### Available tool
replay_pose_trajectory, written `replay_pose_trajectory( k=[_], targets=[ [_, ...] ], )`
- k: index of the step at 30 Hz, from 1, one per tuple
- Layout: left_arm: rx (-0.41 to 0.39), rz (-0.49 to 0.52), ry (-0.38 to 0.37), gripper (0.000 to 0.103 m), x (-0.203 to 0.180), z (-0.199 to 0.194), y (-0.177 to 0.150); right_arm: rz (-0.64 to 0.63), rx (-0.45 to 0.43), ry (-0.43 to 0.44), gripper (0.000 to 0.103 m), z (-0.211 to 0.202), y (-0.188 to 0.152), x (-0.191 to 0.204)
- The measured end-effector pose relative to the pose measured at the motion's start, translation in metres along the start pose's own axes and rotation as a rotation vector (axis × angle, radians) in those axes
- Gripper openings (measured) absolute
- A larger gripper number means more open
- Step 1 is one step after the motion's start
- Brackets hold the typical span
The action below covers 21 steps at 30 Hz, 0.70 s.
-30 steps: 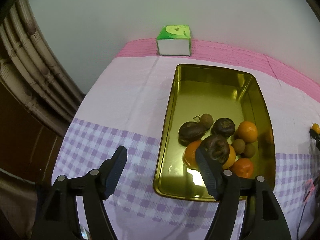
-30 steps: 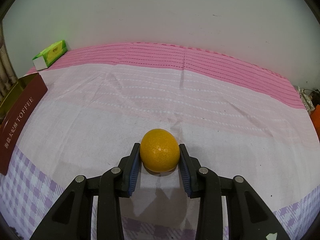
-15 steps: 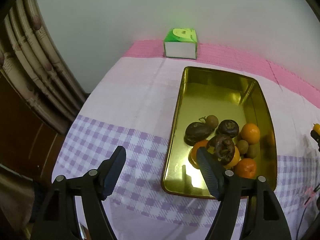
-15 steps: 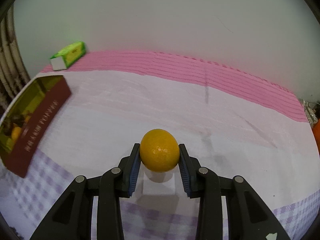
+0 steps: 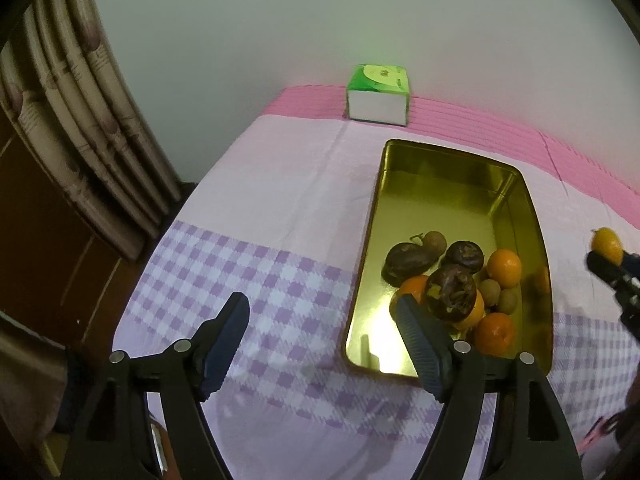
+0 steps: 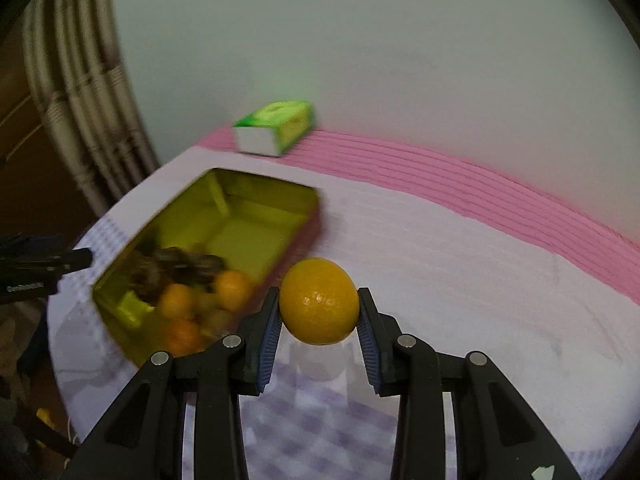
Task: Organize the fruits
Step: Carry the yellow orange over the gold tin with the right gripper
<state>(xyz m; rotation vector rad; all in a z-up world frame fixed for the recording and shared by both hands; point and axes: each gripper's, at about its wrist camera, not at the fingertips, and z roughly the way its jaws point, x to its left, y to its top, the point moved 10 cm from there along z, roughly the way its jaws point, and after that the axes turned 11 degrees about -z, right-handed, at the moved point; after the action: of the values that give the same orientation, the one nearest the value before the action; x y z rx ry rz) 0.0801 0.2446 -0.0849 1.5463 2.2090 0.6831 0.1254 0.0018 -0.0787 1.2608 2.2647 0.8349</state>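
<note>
A gold tin [image 5: 440,184] lies on the checked cloth and holds oranges [image 5: 505,267], dark brown fruits [image 5: 452,292] and small brown ones [image 5: 490,291] at its near end. My left gripper [image 5: 320,304] hovers over the cloth at the tin's near left corner. Its jaws are opening and nothing is between them. My right gripper [image 6: 319,308] is shut on a yellow-orange fruit [image 6: 319,306] and holds it in the air just right of the tin [image 6: 224,216]. In the left wrist view that fruit [image 5: 607,245] shows at the right edge.
A green tissue box [image 5: 378,94] stands at the back against the wall. A curtain [image 5: 80,140] and dark wood flank the table's left edge. Pink striped cloth [image 6: 460,176] covers the back of the table.
The right gripper lifted the orange fruit off the cloth and swung left, bringing the tin into its view. The left gripper drew back a little and its jaws spread slightly.
</note>
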Motion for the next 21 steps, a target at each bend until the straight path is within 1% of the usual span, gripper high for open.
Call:
replay_pose_trajectory(
  k=[5, 8, 14, 21],
  targets=[
    [0.004, -0.019, 0.013, 0.076, 0.01, -0.003, -0.004, -0.074, 0.01, 0.053, 0.033, 0.017, 0.015, 0.045],
    [0.005, -0.02, 0.021, 0.076, 0.013, -0.006, -0.008, -0.102, 0.023, 0.068, 0.033, 0.026, 0.016, 0.058],
    [0.019, -0.04, 0.022, 0.076, 0.02, -0.007, -0.012, -0.137, 0.056, 0.071, 0.033, 0.044, 0.017, 0.076],
    [0.029, -0.04, 0.028, 0.077, 0.02, -0.002, -0.013, -0.159, 0.085, 0.063, 0.033, 0.06, 0.015, 0.084]
  ],
)
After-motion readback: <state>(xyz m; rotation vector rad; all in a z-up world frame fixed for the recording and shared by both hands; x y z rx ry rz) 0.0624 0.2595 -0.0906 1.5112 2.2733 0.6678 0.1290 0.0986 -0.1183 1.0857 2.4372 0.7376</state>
